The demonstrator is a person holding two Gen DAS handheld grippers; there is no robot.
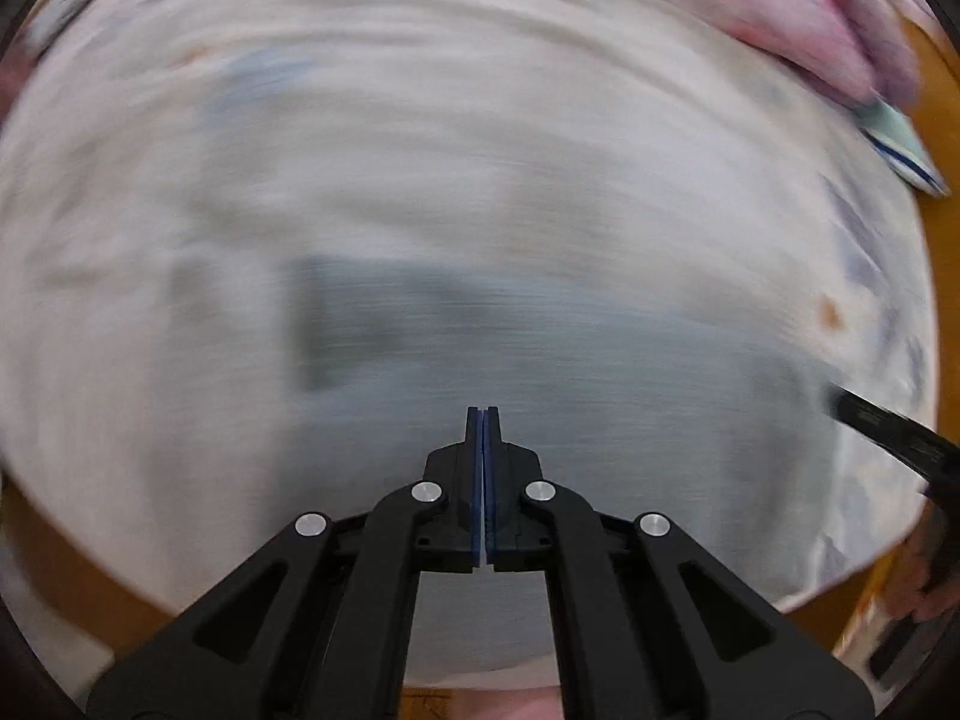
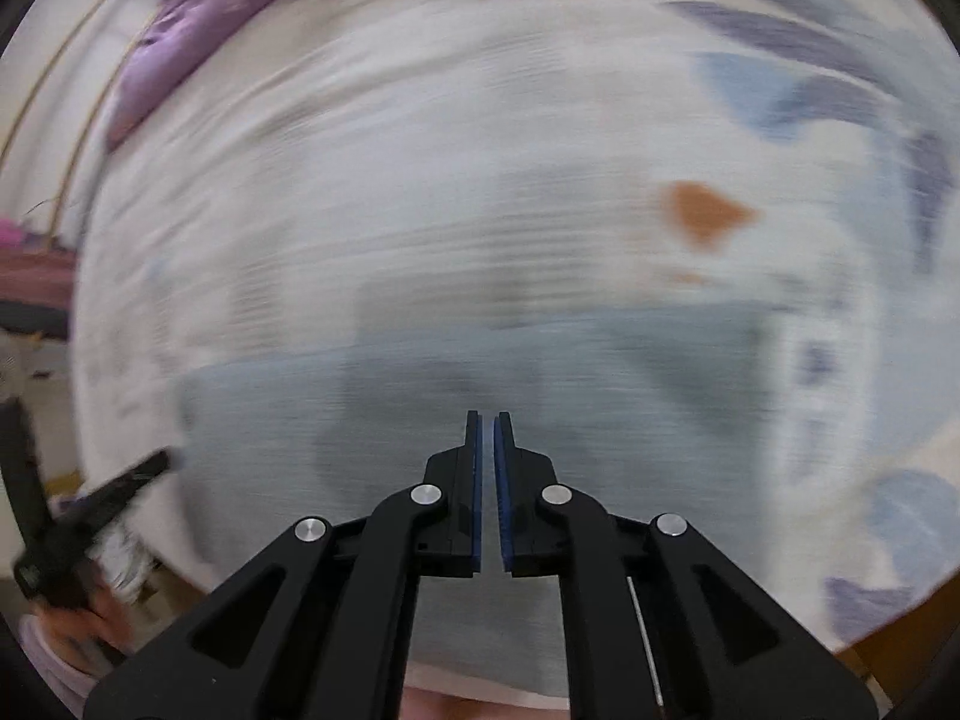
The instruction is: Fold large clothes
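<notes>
A pale grey-blue garment (image 1: 540, 360) lies flat on a white patterned sheet (image 1: 360, 120), blurred by motion. My left gripper (image 1: 483, 411) hangs over its near part, jaws shut with nothing between them. In the right wrist view the same garment (image 2: 420, 384) lies under my right gripper (image 2: 487, 417), whose pads stand a narrow gap apart with no cloth in it. Each gripper shows in the other's view: the right gripper (image 1: 888, 426) at the right edge, the left gripper (image 2: 114, 486) at the lower left with a hand (image 2: 78, 618) on it.
A pink-purple garment (image 1: 810, 18) lies bunched at the far edge of the sheet, also seen as a purple heap (image 2: 180, 42). A teal striped item (image 1: 900, 144) sits beside it. Wood (image 1: 942, 120) shows past the sheet's right side. The sheet (image 2: 360, 150) has an orange patch (image 2: 702, 210).
</notes>
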